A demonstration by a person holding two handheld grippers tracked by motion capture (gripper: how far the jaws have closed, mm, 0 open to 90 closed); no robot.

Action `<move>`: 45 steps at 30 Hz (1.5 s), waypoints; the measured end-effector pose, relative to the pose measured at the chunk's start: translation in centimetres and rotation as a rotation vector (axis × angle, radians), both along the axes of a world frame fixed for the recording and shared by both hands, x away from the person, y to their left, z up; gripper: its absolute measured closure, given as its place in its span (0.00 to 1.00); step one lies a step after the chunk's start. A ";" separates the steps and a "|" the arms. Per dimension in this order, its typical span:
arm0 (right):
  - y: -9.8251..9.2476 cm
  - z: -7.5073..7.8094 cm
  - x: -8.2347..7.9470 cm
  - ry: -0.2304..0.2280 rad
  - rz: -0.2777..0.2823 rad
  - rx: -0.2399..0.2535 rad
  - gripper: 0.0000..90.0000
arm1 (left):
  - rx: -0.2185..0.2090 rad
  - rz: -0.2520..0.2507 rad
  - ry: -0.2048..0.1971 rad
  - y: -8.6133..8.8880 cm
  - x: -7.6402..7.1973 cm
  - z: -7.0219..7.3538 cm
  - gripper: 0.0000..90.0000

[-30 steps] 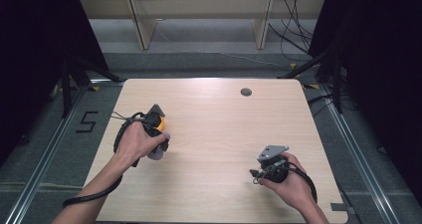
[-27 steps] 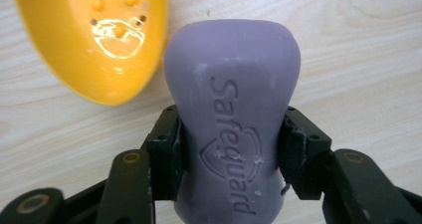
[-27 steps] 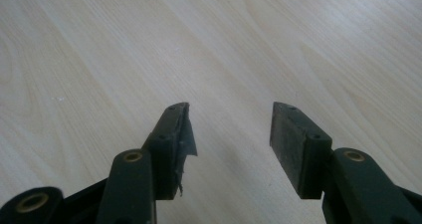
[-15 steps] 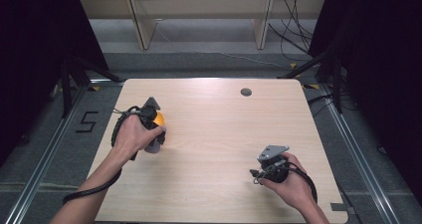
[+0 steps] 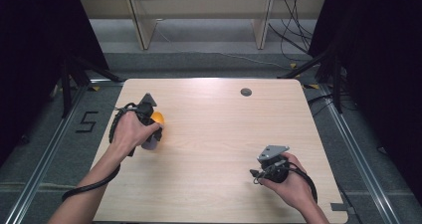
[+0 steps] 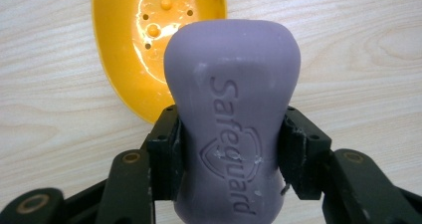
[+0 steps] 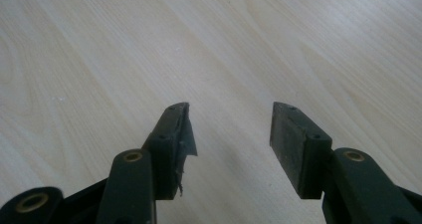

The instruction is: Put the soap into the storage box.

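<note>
**Now the soap is carried toward the dish**

Since a second ago, the left gripper [image 5: 149, 127] has been moved up the frame, toward the tabletop's [image 5: 219, 134] far-left part. Its fingers [image 6: 166, 157] are clamped on a purple soap bar [image 6: 233, 114], held just before the yellow soap dish [image 6: 129, 50]. Placement in the dish is judged imminent. The right gripper [image 7: 230, 134] is rested at lower right, fingers apart, nothing held.

I see a lilac soap bar [image 6: 232, 119] embossed "Safeguard" and an orange-yellow dish [image 6: 134, 50] at upper left. The table [image 7: 149, 45] is pale wood grain.
</note>
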State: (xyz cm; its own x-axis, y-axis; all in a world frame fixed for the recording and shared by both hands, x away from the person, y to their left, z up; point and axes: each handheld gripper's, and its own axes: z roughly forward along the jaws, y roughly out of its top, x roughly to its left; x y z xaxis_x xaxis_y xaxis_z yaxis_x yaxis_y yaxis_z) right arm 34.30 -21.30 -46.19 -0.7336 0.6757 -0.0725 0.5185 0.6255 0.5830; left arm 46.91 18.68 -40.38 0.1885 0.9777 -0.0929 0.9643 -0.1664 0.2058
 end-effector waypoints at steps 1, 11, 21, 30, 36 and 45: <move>0.0 0.0 0.0 0.001 0.004 -0.001 0.56 | -0.001 0.005 0.000 0.1 0.1 0.0 0.54; 0.0 0.0 0.0 0.000 0.005 0.001 0.56 | 0.015 -0.009 -0.014 0.7 0.6 0.2 0.54; 0.1 0.0 -0.1 0.002 -0.008 0.011 0.56 | 0.005 -0.002 -0.023 1.3 1.3 0.5 0.54; 0.1 0.0 -0.1 -0.022 -0.013 0.013 0.56 | 0.004 0.006 -0.028 1.6 1.7 0.6 0.54; 0.1 0.1 -0.2 -0.019 -0.026 0.018 0.54 | 0.008 0.005 -0.030 1.8 1.9 0.6 0.54; 0.0 0.2 0.0 -0.024 -0.016 0.007 0.46 | 0.009 0.021 -0.036 1.9 2.2 0.5 0.54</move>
State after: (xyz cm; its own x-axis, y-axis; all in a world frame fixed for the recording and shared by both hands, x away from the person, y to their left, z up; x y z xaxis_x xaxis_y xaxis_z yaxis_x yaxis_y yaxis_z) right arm 34.32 -21.33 -46.01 -0.7207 0.6881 -0.0846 0.5146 0.6127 0.5998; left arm 49.13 20.53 -39.86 0.1708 0.9822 -0.0779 0.9596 -0.1479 0.2393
